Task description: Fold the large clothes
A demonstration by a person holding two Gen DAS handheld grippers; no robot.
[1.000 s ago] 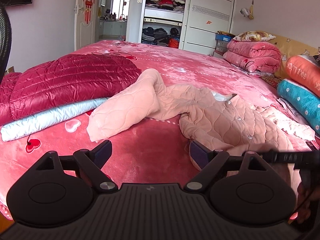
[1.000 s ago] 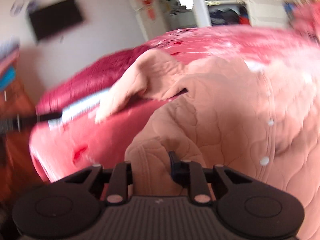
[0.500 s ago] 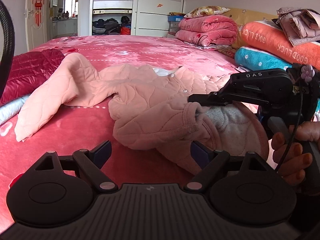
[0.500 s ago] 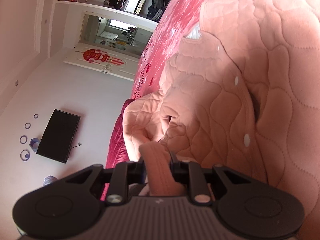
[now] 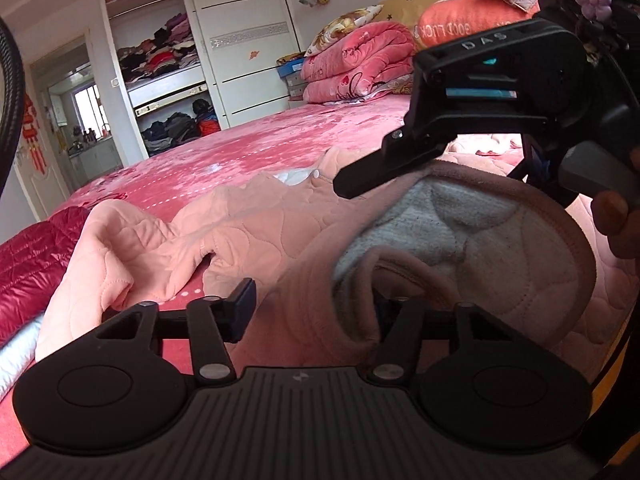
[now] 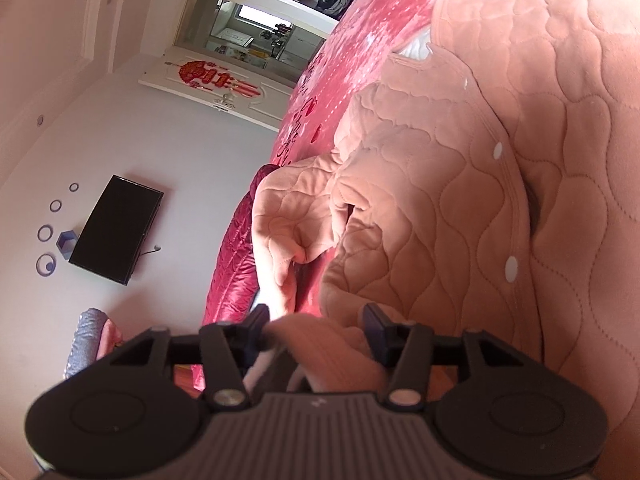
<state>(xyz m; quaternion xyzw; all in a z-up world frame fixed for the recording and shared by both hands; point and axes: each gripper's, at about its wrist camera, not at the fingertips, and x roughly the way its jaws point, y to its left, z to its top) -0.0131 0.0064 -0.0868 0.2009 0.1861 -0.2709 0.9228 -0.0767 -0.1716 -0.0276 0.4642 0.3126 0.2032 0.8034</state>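
Note:
A pink quilted jacket (image 5: 260, 232) with a grey lining (image 5: 460, 232) lies crumpled on the bed. Its rolled hem sits between the jaws of my left gripper (image 5: 312, 304). Those jaws are closing, and the fold hides the right pad. I cannot see the pads pressing the cloth. In the right wrist view the jacket (image 6: 460, 200) fills the right side. My right gripper (image 6: 314, 328) is opening, and a strip of the hem lies loose between its fingers. The right tool's black housing (image 5: 492, 80) hovers over the jacket, just above the left gripper.
A dark red quilted coat (image 5: 28, 260) lies at the left on the red bed cover (image 5: 260, 148). Folded pink blankets (image 5: 360, 64) and an orange pillow (image 5: 460, 24) are stacked at the head end. An open wardrobe (image 5: 160, 52) stands behind. A TV (image 6: 116, 228) hangs on the wall.
My left gripper came in to the jacket's hem, rolled, and narrowed its jaws around it. My right gripper, which was pinching the hem, has spread its jaws, and the cloth now lies loose.

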